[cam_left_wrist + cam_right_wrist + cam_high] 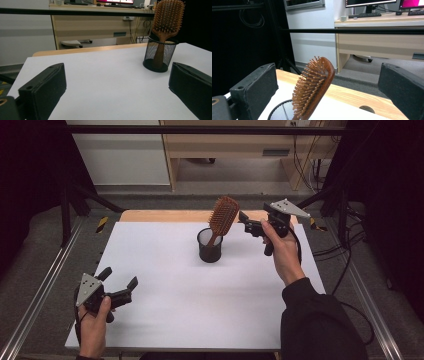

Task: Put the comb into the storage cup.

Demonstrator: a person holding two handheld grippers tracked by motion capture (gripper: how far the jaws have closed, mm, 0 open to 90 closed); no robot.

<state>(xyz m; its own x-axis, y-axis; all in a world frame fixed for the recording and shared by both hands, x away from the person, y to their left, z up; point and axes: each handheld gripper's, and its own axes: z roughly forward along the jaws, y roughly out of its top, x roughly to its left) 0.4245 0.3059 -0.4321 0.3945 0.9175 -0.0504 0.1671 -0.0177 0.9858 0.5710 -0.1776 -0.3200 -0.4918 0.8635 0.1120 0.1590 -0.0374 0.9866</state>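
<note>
Two grippers are in my hands, one each. My right gripper (246, 222) is raised above the far right part of the white table (165, 305), its jaws spread wide and holding nothing, pointing leftward at the head of a wooden paddle hairbrush (223, 215). In the right gripper view, the hairbrush (314, 86) rises between the two black jaws without touching either, bristles facing left. The hairbrush stands handle-down and leaning slightly in a black mesh cup (209, 246), which sits on the table a little beyond its middle. My left gripper (119, 282) is held low over the near left corner of the table, well apart from the cup, its jaws also spread and empty. In the left gripper view, the mesh cup (159, 56) and hairbrush (167, 17) appear farther off, toward the right jaw, with bare table between. Beyond the table stands a pale wooden desk (100, 27).
</note>
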